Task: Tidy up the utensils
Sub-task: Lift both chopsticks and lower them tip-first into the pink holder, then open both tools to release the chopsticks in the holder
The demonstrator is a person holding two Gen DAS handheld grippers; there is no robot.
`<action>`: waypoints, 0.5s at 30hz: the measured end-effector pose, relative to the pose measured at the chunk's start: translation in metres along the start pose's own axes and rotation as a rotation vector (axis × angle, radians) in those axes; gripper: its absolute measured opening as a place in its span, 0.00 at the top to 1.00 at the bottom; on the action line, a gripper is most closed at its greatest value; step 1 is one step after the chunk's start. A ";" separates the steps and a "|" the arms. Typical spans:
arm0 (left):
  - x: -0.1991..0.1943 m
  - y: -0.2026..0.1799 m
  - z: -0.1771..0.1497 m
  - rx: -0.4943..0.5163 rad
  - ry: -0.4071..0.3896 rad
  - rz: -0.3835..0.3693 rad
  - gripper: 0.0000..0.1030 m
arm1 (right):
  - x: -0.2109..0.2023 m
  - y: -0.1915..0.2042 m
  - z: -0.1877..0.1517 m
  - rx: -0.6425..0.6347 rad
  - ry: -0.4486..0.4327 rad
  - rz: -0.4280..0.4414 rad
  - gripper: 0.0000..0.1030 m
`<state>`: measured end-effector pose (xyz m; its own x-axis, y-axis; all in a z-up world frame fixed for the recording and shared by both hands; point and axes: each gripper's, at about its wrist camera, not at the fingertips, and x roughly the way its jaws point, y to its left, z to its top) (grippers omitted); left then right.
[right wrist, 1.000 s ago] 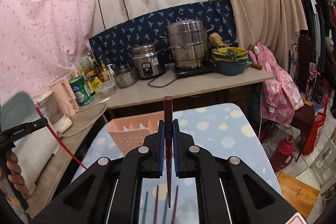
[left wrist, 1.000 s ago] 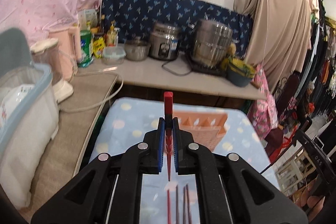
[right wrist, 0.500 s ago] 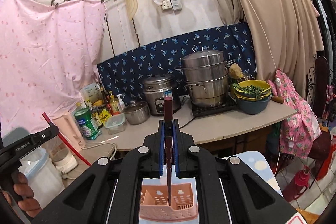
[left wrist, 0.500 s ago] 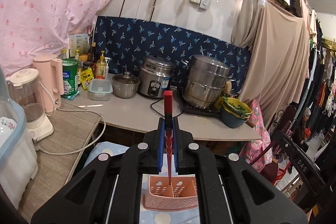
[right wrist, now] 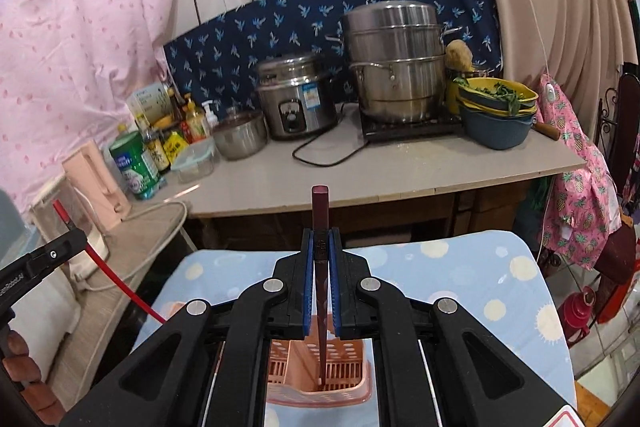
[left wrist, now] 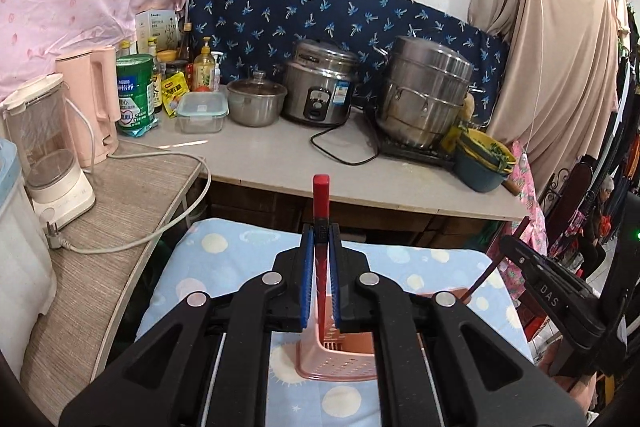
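My left gripper (left wrist: 320, 247) is shut on a red chopstick (left wrist: 321, 203) that points down into the pink utensil basket (left wrist: 340, 363) on the blue dotted tablecloth. My right gripper (right wrist: 321, 251) is shut on a dark maroon chopstick (right wrist: 321, 219), its tip inside the same pink basket (right wrist: 316, 383) below. The red chopstick (right wrist: 116, 279) and the left gripper show at the left of the right wrist view. The right gripper's body shows at the right of the left wrist view.
A grey counter (left wrist: 280, 155) behind the table (left wrist: 224, 247) holds a rice cooker (left wrist: 320, 87), a steel steamer pot (left wrist: 424, 95), a small pot, bottles, a green tin and stacked bowls (left wrist: 480, 159). A pink kettle (left wrist: 92, 103) and a blender (left wrist: 48, 147) stand at left.
Both grippers have tilted down and lowered toward the basket. The chopstick tips now reach into it. Both stay shut on their chopsticks.
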<state>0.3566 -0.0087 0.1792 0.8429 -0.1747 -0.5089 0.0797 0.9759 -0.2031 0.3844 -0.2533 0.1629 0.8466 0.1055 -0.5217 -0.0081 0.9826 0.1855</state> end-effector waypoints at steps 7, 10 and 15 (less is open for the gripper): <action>-0.010 0.006 -0.008 0.010 -0.030 0.030 0.53 | -0.023 0.002 -0.004 0.012 -0.065 -0.013 0.58; -0.024 0.006 -0.015 0.030 -0.044 0.054 0.49 | -0.040 0.003 -0.008 0.016 -0.070 0.003 0.55; -0.049 0.006 -0.031 0.056 -0.038 0.086 0.47 | -0.072 0.011 -0.028 0.007 -0.056 0.035 0.51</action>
<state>0.2988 0.0019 0.1770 0.8676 -0.0857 -0.4899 0.0347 0.9931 -0.1122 0.3088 -0.2456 0.1791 0.8743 0.1309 -0.4673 -0.0347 0.9773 0.2089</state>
